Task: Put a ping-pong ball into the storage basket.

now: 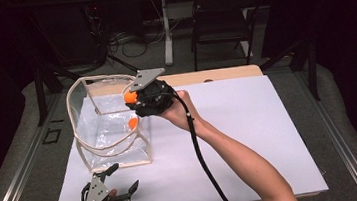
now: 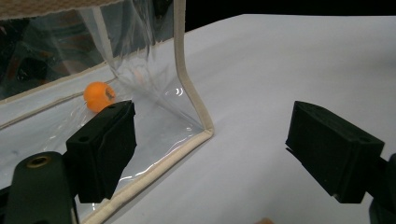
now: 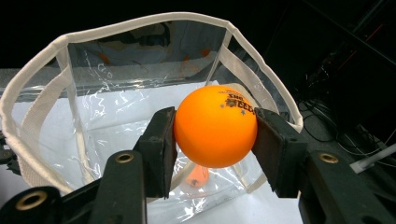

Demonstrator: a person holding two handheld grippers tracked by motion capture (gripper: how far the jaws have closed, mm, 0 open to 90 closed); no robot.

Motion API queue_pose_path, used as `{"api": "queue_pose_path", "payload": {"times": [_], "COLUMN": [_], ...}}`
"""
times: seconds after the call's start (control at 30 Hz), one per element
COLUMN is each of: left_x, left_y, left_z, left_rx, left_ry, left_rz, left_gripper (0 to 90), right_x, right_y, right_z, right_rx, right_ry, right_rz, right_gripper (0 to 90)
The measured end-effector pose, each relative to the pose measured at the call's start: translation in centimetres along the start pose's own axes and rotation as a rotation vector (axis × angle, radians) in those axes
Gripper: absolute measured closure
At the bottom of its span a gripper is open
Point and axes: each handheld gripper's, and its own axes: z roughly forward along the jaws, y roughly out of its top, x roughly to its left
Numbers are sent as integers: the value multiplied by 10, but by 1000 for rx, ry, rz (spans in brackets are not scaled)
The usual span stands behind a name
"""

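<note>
Orange ball [image 3: 215,126] with dark print; clear bag [image 3: 116,116], cream trim; white table [image 1: 249,123].

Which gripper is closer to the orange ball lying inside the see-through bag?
The right gripper: it hangs over the bag, above the ball inside, clamping another ball. The left gripper sits open outside the bag's near corner.
</note>
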Motion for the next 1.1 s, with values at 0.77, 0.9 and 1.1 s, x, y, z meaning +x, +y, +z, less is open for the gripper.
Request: {"api": "queue_pose_path", "payload": {"times": [0.77,0.9,1.1], "left_x": [0,0,1], "left_y": [0,0,0], "left_z": [0,1,0], "left_rx": [-4,-3,-5], "left_ry": [0,-3,2], "left_rz": [0,-4,0], "left_gripper": [157,157,157], "right_x": [11,13,16], "right_y": [8,8,9], "right_z": [9,12,15], "right_rx": [-5,-1,0], "right_ry": [33,38,48], "right_rz": [-16,-19,-21], "right_gripper": [508,508,508]}}
